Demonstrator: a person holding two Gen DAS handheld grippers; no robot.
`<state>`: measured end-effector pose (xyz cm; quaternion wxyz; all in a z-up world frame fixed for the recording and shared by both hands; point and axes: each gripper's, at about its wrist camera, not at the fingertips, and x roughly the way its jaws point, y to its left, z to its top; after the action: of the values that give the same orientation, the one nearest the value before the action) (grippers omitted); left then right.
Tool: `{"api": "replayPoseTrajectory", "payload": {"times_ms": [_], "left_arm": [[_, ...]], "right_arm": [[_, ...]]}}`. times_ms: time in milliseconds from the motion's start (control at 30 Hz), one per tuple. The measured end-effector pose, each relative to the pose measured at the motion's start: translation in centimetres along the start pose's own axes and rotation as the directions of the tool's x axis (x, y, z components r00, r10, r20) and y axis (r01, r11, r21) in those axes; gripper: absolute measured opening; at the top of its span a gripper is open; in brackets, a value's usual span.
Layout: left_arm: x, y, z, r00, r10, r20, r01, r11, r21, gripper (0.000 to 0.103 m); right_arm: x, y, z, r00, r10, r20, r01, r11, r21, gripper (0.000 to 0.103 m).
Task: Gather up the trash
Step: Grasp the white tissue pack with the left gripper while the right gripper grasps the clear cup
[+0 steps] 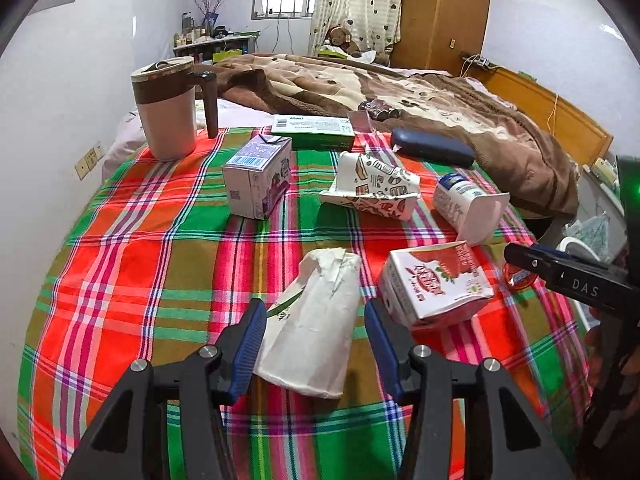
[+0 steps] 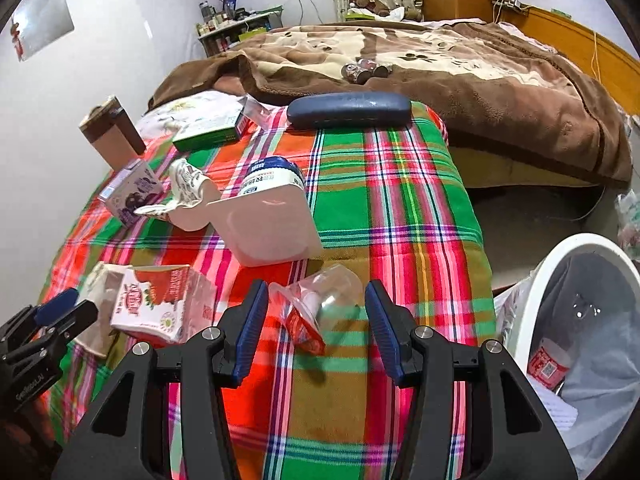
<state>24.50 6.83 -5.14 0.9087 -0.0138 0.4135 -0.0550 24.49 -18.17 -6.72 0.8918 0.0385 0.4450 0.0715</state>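
My left gripper is open, its jaws on either side of a crumpled white paper carton lying on the plaid cloth. A red-and-white milk carton lies just to its right. My right gripper is open around a clear plastic cup with a red wrapper. A white yoghurt tub, a patterned paper cup and a purple carton lie farther back. A white trash bin with a liner stands at the right, with trash inside.
A beige-and-brown jug, a green box and a dark blue glasses case sit at the cloth's far edge. A brown blanket covers the bed behind. A white wall is at the left.
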Motion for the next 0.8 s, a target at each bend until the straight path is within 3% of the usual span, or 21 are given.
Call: {"api": "replayPoseTrajectory", "payload": {"times_ms": [233,467,533,800], "left_arm": [[1.0,0.1,-0.2,1.0,0.006,-0.022,-0.006,1.0,-0.001,0.051],[1.2,0.2,-0.3,1.0,0.003,-0.026,-0.003,1.0,-0.001,0.051],[1.2,0.3,-0.3,1.0,-0.003,-0.024,0.003,1.0,-0.007,0.051],[1.2,0.5,-0.3,0.999,-0.024,-0.025,0.023,0.999,-0.024,0.051]], "right_arm": [[0.7,1.0,0.2,0.999,-0.05,0.0,0.05,0.997,-0.057,0.052],[0.2,0.5,-1.1,0.999,-0.03,-0.027,0.027,0.996,-0.088,0.052],[-0.2,-0.1,-1.5,0.998,-0.055,-0.026,0.052,0.994,-0.093,0.052],[-2.1,-2.1,-1.9,0.999,-0.051,-0.018,0.05,0.997,-0.052,0.052]]}}
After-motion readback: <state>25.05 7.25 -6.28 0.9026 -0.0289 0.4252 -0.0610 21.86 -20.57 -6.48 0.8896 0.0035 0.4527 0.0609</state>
